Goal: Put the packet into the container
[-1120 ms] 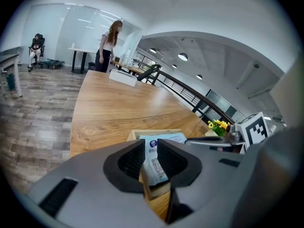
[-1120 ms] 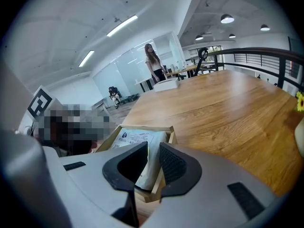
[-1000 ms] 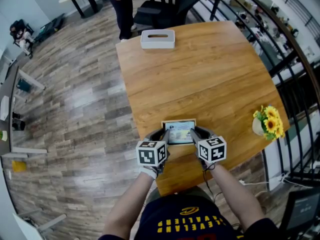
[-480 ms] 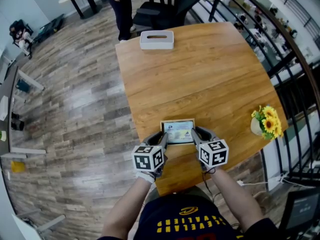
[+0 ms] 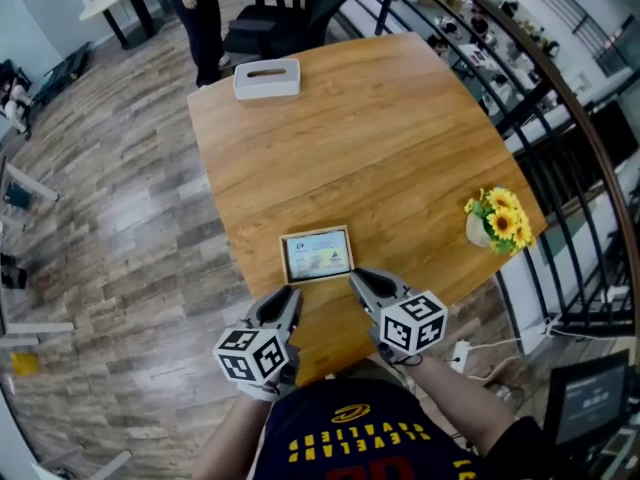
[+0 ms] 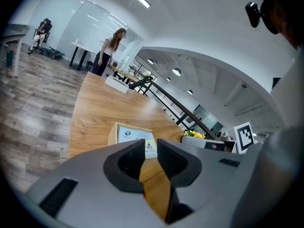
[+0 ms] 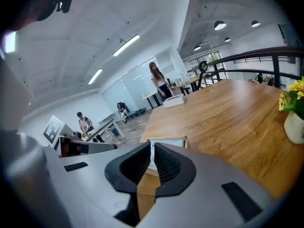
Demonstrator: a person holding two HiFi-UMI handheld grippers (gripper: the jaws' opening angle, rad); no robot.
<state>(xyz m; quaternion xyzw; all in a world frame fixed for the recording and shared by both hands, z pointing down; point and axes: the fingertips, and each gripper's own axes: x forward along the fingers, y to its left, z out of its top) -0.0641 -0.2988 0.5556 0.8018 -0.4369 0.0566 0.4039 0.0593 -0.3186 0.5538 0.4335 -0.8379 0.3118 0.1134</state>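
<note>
Both grippers hover over the near edge of the surface (image 5: 400, 148). The left gripper (image 5: 290, 298) has its jaws together and empty. The right gripper (image 5: 358, 279) has just been closing its jaws, which stand almost together, also empty. Just beyond them, the packet (image 5: 318, 256) lies flat inside the shallow wooden container (image 5: 315, 231). A vase of yellow flowers (image 5: 495, 223) stands farther right, and a white tissue box (image 5: 267, 78) sits at the far edge.

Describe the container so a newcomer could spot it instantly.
On the wooden table, look by the edge nearest the person. The container is a shallow wooden tray holding a pale blue packet; the white box at the far end and the flower vase at the right edge are not wooden.
</note>
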